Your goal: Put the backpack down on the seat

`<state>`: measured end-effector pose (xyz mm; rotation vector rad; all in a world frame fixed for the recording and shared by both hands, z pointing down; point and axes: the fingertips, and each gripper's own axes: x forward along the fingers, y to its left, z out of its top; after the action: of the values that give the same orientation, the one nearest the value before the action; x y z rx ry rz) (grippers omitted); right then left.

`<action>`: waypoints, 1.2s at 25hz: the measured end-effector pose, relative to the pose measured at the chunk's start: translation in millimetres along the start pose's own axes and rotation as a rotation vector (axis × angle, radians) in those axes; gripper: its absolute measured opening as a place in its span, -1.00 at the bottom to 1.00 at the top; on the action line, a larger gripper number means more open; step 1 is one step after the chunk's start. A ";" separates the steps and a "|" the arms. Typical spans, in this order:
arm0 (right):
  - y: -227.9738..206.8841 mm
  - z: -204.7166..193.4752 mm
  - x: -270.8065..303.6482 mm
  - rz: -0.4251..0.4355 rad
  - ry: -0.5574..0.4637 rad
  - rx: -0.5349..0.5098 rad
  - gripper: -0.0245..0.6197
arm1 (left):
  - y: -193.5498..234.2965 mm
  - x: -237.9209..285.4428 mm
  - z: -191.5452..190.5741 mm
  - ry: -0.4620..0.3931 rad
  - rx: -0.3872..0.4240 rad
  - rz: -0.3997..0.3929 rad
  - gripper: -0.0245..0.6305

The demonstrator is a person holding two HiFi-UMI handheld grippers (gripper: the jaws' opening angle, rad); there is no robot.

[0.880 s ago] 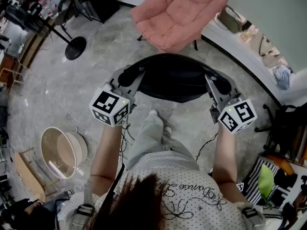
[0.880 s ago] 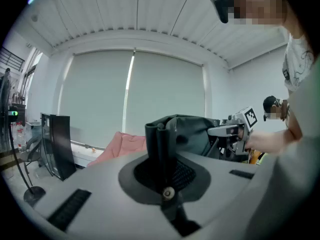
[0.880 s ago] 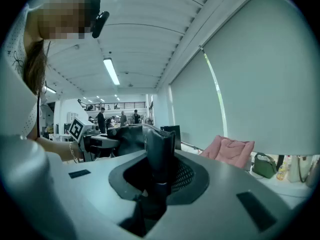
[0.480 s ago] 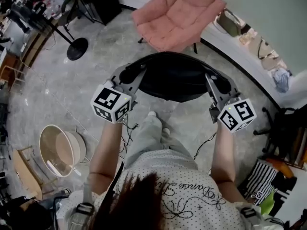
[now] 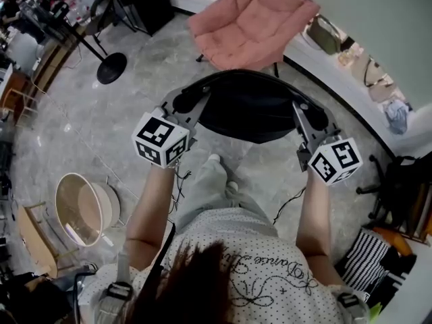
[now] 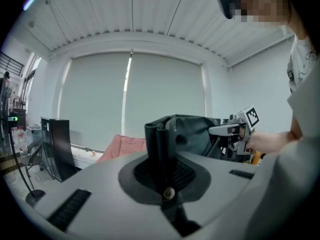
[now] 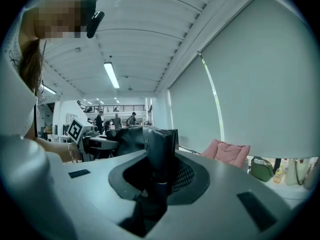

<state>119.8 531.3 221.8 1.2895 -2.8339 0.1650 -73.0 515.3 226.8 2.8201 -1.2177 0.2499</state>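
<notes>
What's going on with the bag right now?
A person is holding a black backpack up off the floor, with one side pinched in the left gripper and the other side in the right gripper. Both grippers are shut on its fabric. A pink chair stands just ahead of the person. The backpack hangs in the air short of the chair and has not yet been put down on the seat.

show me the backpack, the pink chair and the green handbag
backpack (image 5: 246, 110), head view, middle of its black body
pink chair (image 5: 246, 25), head view, middle of its cushion
green handbag (image 7: 262, 169), right gripper view, front of the bag
</notes>
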 end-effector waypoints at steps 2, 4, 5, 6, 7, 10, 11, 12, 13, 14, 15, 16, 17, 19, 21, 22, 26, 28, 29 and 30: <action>-5.3 2.0 3.2 -0.001 -0.001 -0.001 -0.68 | 2.9 5.8 1.6 -0.001 -0.005 -0.001 -0.90; -11.6 3.1 8.4 -0.001 -0.001 -0.001 -0.68 | 7.6 12.6 2.9 -0.003 -0.006 -0.001 -0.90; -14.7 3.0 11.5 -0.002 0.000 0.000 -0.68 | 10.4 16.1 2.9 -0.003 -0.006 0.000 -0.90; -17.5 2.5 15.1 -0.003 0.001 0.002 -0.68 | 13.7 19.4 2.4 -0.003 -0.007 0.000 -0.90; -20.0 1.8 19.4 -0.005 0.003 0.003 -0.68 | 17.9 22.5 1.5 -0.002 -0.008 -0.001 -0.90; -27.4 1.7 38.9 -0.009 0.004 0.003 -0.68 | 37.6 33.6 0.3 -0.006 -0.013 -0.003 -0.90; -30.7 1.9 46.2 -0.011 0.004 0.004 -0.68 | 45.1 38.4 0.4 -0.008 -0.015 -0.005 -0.90; -34.8 1.9 53.4 -0.014 0.006 0.006 -0.68 | 52.4 43.9 0.4 -0.009 -0.016 -0.007 -0.90; -39.4 1.9 60.9 -0.017 0.007 0.008 -0.68 | 59.8 49.8 0.3 -0.009 -0.018 -0.010 -0.90; -44.5 2.0 69.5 -0.018 0.009 0.010 -0.68 | 68.0 56.1 0.3 -0.009 -0.019 -0.013 -0.90; -50.0 2.5 79.4 -0.019 0.010 0.012 -0.68 | 77.3 62.8 0.3 -0.009 -0.020 -0.015 -0.90; -55.9 3.2 90.2 -0.022 0.011 0.013 -0.68 | 87.7 70.0 0.5 -0.008 -0.022 -0.018 -0.90; -61.7 4.2 101.2 -0.026 0.014 0.013 -0.68 | 98.5 77.6 0.9 -0.007 -0.025 -0.022 -0.90; -72.5 6.7 122.7 -0.037 0.020 0.011 -0.68 | 120.3 92.5 2.1 -0.007 -0.034 -0.035 -0.90; -82.5 9.5 145.5 -0.046 0.020 0.012 -0.68 | 142.9 106.0 4.5 -0.009 -0.037 -0.046 -0.90; -87.4 10.8 156.9 -0.053 0.018 0.014 -0.68 | 154.5 112.7 6.0 -0.008 -0.035 -0.052 -0.90; -103.5 15.7 197.4 -0.084 0.007 0.026 -0.67 | 197.4 137.2 13.3 -0.013 -0.025 -0.083 -0.90; -111.8 19.8 215.2 -0.098 -0.005 0.027 -0.67 | 216.2 149.2 18.7 -0.017 -0.016 -0.096 -0.90; -115.9 21.6 222.8 -0.105 -0.009 0.028 -0.67 | 224.4 155.5 21.3 -0.018 -0.011 -0.101 -0.90; -120.1 23.2 229.5 -0.111 -0.010 0.030 -0.67 | 231.7 161.7 23.8 -0.018 -0.007 -0.106 -0.90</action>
<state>59.8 278.3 224.1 1.4527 -2.7697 0.2000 -129.4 237.4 228.9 2.8751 -1.0659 0.2144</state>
